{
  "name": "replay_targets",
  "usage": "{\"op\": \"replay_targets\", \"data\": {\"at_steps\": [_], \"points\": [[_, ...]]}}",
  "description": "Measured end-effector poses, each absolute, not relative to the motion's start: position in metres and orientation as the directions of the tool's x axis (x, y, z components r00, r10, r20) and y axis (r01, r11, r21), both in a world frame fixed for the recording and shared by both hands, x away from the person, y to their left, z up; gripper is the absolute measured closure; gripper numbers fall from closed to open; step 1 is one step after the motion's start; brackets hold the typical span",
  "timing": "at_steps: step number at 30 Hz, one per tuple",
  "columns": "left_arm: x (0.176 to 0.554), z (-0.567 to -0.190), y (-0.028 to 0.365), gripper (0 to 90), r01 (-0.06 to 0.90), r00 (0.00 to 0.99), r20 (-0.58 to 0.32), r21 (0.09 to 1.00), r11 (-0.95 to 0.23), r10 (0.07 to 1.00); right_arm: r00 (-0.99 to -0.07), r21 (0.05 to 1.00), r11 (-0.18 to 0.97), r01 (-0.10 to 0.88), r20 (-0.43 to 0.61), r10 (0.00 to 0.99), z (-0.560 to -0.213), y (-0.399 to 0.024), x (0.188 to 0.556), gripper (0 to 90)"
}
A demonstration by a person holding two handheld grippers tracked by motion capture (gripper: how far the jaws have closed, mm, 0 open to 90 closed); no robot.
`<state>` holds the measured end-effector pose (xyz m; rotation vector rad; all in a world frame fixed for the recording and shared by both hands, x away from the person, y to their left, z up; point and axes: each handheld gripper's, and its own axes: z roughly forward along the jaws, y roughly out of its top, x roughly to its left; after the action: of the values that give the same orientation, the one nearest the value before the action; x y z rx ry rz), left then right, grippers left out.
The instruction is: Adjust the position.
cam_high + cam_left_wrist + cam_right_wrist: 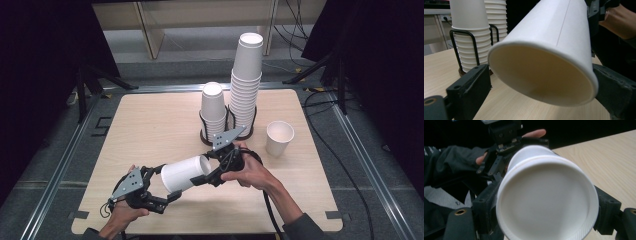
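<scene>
A white paper cup [184, 174] lies on its side in the air over the near part of the wooden table [150, 125], held between both grippers. My left gripper [167, 182] clamps the cup's wide open end. In the left gripper view the mouth of the cup [544, 62] faces the camera, with a black jaw against the rim on each side. My right gripper [205, 172] is shut on the narrow base end. In the right gripper view the cup's round bottom [546, 200] sits between the two jaws, with the left hand and its gripper behind it.
Two stacks of white cups stand in black wire holders at the table's far middle: a short stack [213, 112] and a tall stack [246, 85]. A single upright cup [279, 137] stands right of them. Dark curtains and metal rails surround the table.
</scene>
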<state>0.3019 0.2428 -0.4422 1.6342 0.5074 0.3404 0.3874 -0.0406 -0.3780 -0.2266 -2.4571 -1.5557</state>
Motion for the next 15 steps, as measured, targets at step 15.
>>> {"op": "replay_targets", "data": {"at_steps": [15], "points": [[0.3,-0.443,0.238,3.9,0.093,0.863,-0.035,0.992,-0.09,0.503,-0.966,0.889,0.394,0.234,0.26,-0.013,-0.384,-0.032,0.385,24.5]]}}
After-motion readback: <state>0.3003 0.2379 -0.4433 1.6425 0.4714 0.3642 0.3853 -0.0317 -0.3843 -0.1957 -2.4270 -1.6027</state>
